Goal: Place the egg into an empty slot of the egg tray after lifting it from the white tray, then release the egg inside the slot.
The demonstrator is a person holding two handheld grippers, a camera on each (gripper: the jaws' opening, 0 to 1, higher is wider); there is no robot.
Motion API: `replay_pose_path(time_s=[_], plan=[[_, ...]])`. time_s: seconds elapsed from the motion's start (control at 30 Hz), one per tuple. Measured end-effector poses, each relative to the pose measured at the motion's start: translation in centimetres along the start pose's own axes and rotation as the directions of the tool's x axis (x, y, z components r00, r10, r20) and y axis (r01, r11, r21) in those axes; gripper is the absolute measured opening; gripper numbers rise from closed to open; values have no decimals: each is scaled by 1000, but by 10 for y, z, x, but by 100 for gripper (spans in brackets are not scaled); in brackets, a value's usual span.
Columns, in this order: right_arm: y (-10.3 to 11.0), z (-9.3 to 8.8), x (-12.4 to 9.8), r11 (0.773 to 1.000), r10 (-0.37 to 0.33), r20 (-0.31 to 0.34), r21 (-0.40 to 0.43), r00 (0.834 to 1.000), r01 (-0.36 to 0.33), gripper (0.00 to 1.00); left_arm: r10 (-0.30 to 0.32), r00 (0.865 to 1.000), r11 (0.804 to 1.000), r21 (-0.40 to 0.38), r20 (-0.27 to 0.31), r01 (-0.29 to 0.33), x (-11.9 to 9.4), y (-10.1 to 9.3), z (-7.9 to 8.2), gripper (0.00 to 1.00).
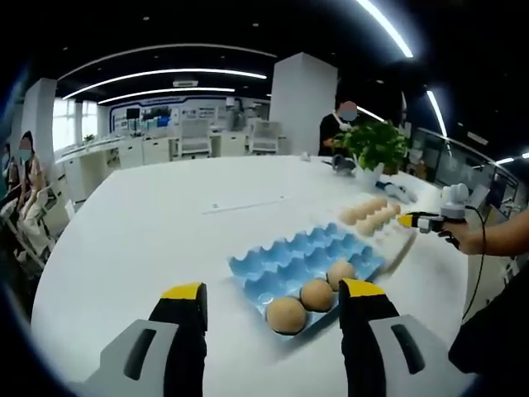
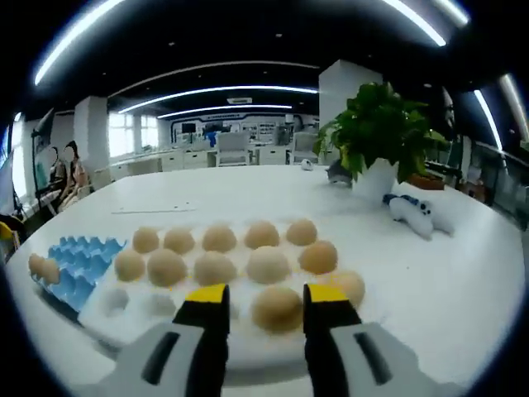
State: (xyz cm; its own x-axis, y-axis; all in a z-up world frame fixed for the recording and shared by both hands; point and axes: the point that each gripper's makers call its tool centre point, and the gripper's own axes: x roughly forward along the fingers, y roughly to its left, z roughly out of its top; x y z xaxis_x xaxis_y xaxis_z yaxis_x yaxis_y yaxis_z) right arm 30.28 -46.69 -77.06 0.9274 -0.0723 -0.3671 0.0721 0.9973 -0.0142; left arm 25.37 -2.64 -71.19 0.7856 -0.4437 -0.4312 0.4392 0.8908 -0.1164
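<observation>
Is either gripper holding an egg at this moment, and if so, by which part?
No. The left gripper is open and empty; the right gripper is open, jaws either side of an egg without gripping it.

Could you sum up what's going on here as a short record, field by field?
Table: white table
Blue egg tray: three eggs in its near slots, the rest empty
White tray: many eggs, some hollows bare
Right gripper: open, jaws either side of a front-row egg
Left gripper: open, holding nothing, near the blue tray
Also there: potted plant
</observation>
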Motion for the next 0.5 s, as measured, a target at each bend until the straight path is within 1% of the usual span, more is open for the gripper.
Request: replay_pose_path(time_s=[0.1,0.13,0.17,0.2,0.23,0.27,0.3,0.33,0.37,0.4,0.43,0.5], plan=[[-7,-6,2,1000,-21,-25,-3,999,21,30,8,1000,1000,-1,-6,-8,-1,2,-2,63],[-9,-14,3,1000,-20,-56,-2,998,20,31,9,1000,1000,-1,-8,-9,-2,2,-2,63],[-9,-6,5,998,-18,-1,56,1000,18,31,10,1000,1000,-5,-7,-10,-2,3,-2,63],[-10,-9,4,999,-18,-22,33,1000,18,31,11,1000,1000,-7,-5,-11,-2,3,-2,63],[-9,-9,4,1000,-17,-22,24,1000,17,31,12,1000,1000,-7,-4,-12,-2,3,-2,63],[-8,-8,6,1000,-12,-26,-22,1000,11,31,12,1000,1000,-3,-5,-12,-2,3,-2,63],[-7,-8,6,1000,-10,-27,-13,1000,10,29,13,1000,1000,-2,-5,-13,-2,3,-1,63],[-6,-8,7,1000,5,-28,-17,1000,-5,26,13,1000,1000,-1,-4,-13,-1,3,-1,63],[-9,-8,6,997,-1,-39,-77,999,-2,26,13,1000,1000,1,-6,-13,-1,4,-1,63],[-5,-7,7,999,5,-31,-53,1000,-7,25,13,1000,1000,1,-9,-13,-1,4,-2,63],[-6,-7,7,999,4,-31,-52,1000,-6,25,13,1000,1000,2,-9,-13,-1,4,-2,63],[-9,-8,6,1000,2,-24,-4,1000,-2,25,17,1000,1000,6,-5,-17,-2,6,-1,63]])
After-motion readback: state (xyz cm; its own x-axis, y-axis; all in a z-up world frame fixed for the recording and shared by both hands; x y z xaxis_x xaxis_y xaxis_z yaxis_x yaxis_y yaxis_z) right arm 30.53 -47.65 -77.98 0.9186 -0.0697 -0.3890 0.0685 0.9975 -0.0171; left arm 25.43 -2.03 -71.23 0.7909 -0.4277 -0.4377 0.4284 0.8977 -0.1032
